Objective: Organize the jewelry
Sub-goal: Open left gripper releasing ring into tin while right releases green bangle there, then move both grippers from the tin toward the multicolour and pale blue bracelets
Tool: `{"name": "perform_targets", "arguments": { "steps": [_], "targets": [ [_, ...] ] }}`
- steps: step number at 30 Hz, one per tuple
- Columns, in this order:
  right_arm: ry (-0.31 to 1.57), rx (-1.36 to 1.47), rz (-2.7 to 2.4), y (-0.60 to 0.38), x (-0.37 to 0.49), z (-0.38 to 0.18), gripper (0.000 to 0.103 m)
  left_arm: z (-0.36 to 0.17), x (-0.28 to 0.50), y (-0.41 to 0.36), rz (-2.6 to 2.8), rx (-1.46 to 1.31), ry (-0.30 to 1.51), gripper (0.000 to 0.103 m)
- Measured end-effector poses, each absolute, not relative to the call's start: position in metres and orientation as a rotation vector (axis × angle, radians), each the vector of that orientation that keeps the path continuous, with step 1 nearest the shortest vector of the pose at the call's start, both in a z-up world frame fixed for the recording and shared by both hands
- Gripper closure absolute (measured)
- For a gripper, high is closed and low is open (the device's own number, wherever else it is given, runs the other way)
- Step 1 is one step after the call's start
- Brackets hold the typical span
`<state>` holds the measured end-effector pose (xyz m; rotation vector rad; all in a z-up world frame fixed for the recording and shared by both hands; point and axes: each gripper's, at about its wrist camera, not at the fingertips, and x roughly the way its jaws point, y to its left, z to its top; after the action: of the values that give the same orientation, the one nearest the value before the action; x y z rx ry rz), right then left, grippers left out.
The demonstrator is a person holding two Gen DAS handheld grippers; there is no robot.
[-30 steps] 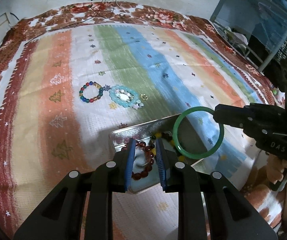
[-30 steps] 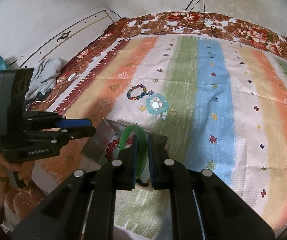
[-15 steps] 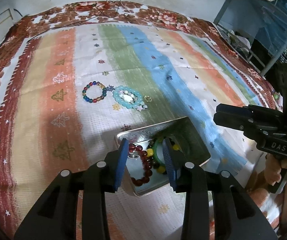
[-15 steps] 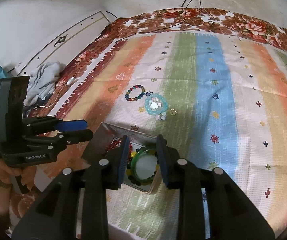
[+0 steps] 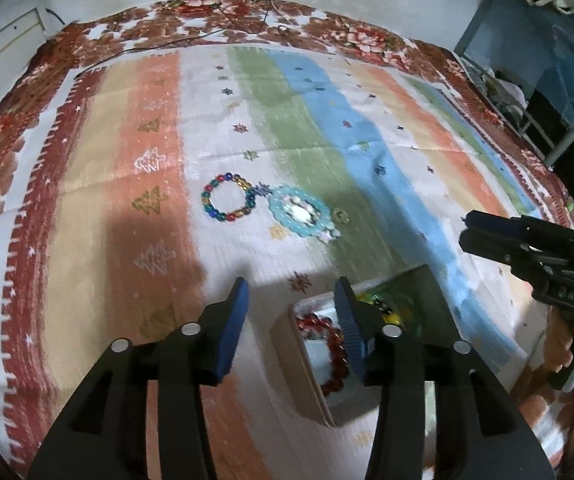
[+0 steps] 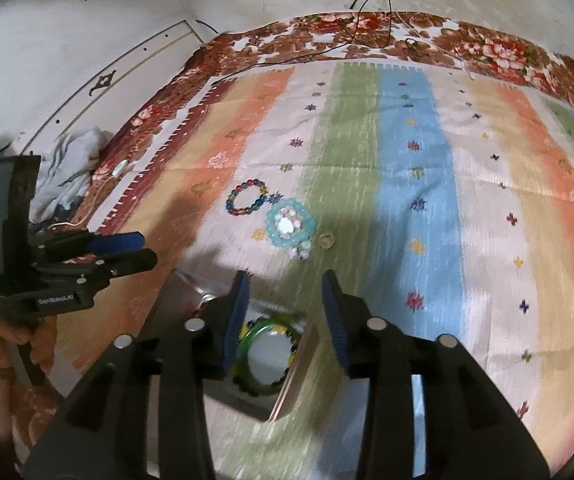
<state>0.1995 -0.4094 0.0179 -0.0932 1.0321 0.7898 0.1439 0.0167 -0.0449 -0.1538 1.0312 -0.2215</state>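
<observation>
Left gripper point(image 5: 291, 300): fingers point(image 5: 233, 320) spread wide apart, holding nothing, touching nothing. Poised at lower centre of the left wrist view, over the striped cloth point(image 5: 327, 140), with the metal tray point(image 5: 435, 292) partly behind the right-hand finger. Seen again at the left edge of the right wrist view point(image 6: 139, 250), side-on.

Right gripper point(image 6: 285, 306): fingers point(image 6: 333, 312) likewise wide apart, empty, in contact with nothing. Placed at lower centre of the right wrist view, directly above the tray point(image 6: 299, 364). Visible too at the right edge of the left wrist view point(image 5: 467, 228), side-on, so the gap cannot be judged from there.

Counted in the tray: one green bangle point(image 6: 269, 354), lying flat between the fingers in the picture; one dark red bead bracelet point(image 5: 333, 348); one strand of yellow and dark beads point(image 5: 387, 312), partly hidden under the bangle.

Counted on the cloth, mid-frame, well apart from the tray: one multicoloured bead bracelet point(image 5: 229, 198); one pale blue bead bracelet point(image 5: 299, 212) just beside it on the right, ringed around whitish beads; one small gold ring point(image 6: 327, 239) just right of that.

Two grippers, one tray, one cloth spread over a floral blanket point(image 6: 367, 36).
</observation>
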Motion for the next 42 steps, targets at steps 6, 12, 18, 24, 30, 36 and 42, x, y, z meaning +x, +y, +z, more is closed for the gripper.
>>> {"name": "perform_targets", "arguments": {
  "steps": [6, 12, 18, 24, 30, 36, 42],
  "targets": [
    [1.051, -0.101, 0.771, -0.403, 0.212, 0.010, 0.051, -0.051, 0.161, 0.025, -0.175, -0.120, 1.052, 0.054],
    [1.063, -0.129, 0.759, -0.392, 0.225, 0.004, 0.048, -0.051, 0.173, 0.029, -0.146, -0.079, 1.052, 0.052],
    [1.089, -0.154, 0.752, -0.382, 0.239, -0.008, 0.048, -0.057, 0.188, 0.031, -0.135, -0.064, 1.071, 0.052],
    [1.116, -0.162, 0.748, -0.374, 0.253, -0.017, 0.048, -0.062, 0.201, 0.031, -0.135, -0.049, 1.083, 0.052],
    [1.141, -0.172, 0.754, -0.365, 0.263, -0.026, 0.048, -0.070, 0.213, 0.035, -0.126, -0.062, 1.105, 0.052],
    [1.166, -0.173, 0.760, -0.354, 0.275, -0.035, 0.048, -0.079, 0.224, 0.036, -0.121, -0.061, 1.128, 0.052],
    [1.193, -0.179, 0.762, -0.343, 0.284, -0.048, 0.048, -0.089, 0.234, 0.036, -0.116, -0.049, 1.151, 0.052]
  ]
}}
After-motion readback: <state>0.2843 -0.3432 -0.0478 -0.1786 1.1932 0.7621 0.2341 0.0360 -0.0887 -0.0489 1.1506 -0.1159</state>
